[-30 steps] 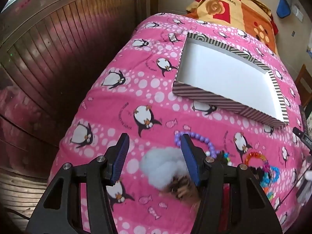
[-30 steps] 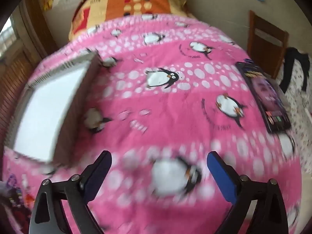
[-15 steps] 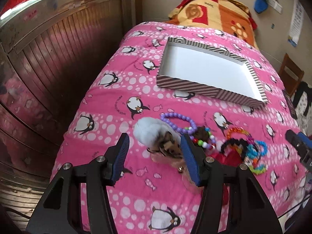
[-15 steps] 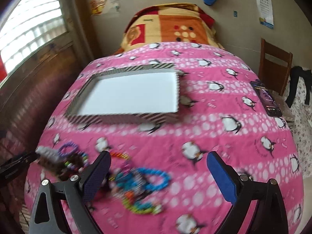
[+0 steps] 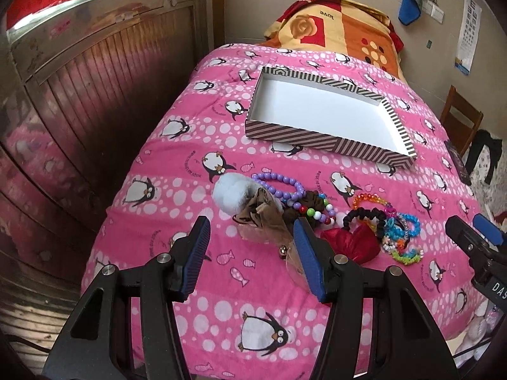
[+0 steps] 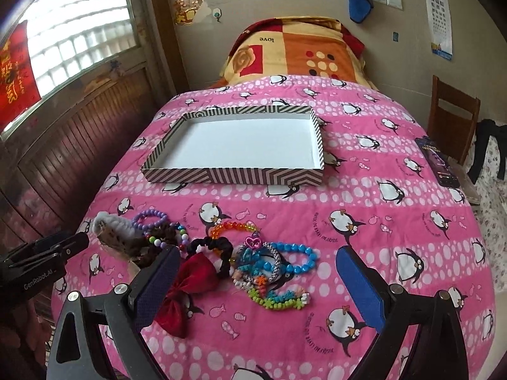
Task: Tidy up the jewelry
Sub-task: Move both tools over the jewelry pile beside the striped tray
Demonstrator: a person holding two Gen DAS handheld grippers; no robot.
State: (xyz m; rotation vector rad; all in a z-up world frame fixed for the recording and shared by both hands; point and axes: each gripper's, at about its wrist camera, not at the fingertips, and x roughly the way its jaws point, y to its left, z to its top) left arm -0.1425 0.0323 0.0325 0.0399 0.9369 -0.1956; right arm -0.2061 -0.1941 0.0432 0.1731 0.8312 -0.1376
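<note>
A pink penguin quilt (image 5: 202,209) covers the bed, and the striped tray (image 5: 320,141) lies on it past the jewelry, its white floor bare. Left of the tray the quilt runs a short way to the bed's edge, where dark wood panelling (image 5: 79,101) stands close. Nearer than the tray, the jewelry lies in a row across the quilt with a bare pink strip between the two: a white pompom (image 5: 229,190) on a brown hair tie, purple beads (image 5: 279,183), a black scrunchie (image 5: 361,218), a red bow (image 5: 351,242), then blue beads (image 6: 296,258) and a green band (image 6: 275,299). The left gripper (image 5: 253,256) hangs over the row's left end, fingers spread and holding nothing, the right one just over the hair tie's tail. The right gripper (image 6: 256,285) hangs over the row's right end, fingers spread wide and holding nothing, the bow beside its left one. Right of the tray the quilt lies open and wide. Only the right wrist view shows the phone (image 6: 439,164) clearly at the bed's right edge, the window (image 6: 79,28) and the whole chair (image 6: 453,117); each view catches the other gripper at its margin.
</note>
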